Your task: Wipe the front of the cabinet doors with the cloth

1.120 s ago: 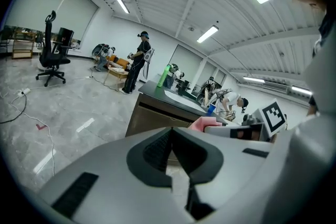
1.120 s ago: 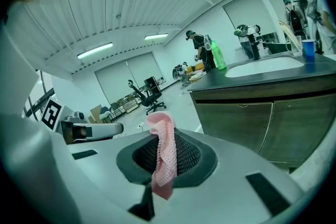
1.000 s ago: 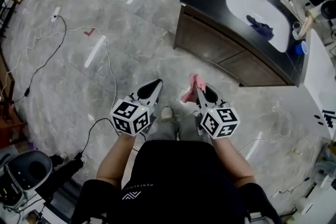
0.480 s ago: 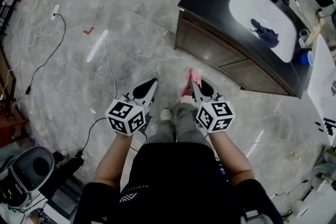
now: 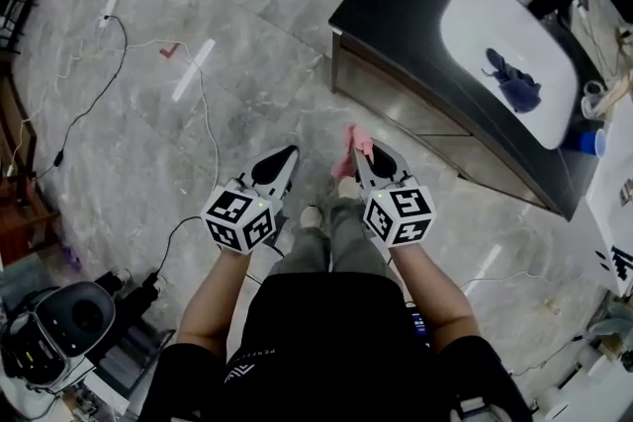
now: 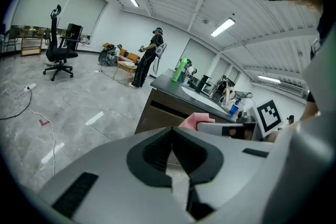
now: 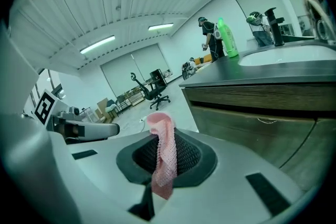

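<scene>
— Cloth (image 7: 163, 157): where is it?
— I log it pinched between the jaws of the right gripper (image 5: 357, 156). It is pink, with one end flopped over above the tips (the right gripper view shows this plainly). It sits in front of the cabinet doors (image 5: 401, 102), near them but not touching.
— And the left gripper (image 5: 288, 160)?
— Jaws pressed together, nothing between them. I read both grippers side by side above the grey floor (image 5: 148, 163). A dark rag (image 5: 514, 79) lies in the sink (image 5: 495, 15).
</scene>
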`<state>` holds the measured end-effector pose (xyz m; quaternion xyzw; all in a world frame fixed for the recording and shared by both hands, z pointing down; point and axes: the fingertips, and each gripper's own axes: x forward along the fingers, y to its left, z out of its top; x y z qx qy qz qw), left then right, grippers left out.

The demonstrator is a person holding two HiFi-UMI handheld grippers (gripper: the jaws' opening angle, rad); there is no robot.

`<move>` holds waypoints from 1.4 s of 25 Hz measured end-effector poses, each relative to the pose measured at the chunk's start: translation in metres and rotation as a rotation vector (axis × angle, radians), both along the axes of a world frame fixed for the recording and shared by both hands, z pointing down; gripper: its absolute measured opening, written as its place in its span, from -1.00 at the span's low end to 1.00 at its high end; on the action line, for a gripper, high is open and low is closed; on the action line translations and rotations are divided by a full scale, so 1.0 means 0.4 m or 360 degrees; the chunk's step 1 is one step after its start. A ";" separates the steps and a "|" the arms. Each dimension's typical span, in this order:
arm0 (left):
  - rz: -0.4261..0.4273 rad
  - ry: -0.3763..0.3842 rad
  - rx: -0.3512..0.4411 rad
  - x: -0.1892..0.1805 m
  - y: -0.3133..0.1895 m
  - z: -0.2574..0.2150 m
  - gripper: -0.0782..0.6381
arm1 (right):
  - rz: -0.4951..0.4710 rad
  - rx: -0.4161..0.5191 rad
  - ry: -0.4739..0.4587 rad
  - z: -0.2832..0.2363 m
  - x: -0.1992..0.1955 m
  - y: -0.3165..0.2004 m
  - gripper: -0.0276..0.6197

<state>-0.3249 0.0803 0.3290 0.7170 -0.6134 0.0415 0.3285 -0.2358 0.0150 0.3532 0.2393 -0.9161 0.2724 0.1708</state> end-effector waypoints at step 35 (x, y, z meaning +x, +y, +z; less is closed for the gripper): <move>0.0571 -0.0037 -0.0105 -0.245 -0.303 0.208 -0.76 | 0.0396 0.0311 0.0210 0.222 -0.259 -0.339 -0.77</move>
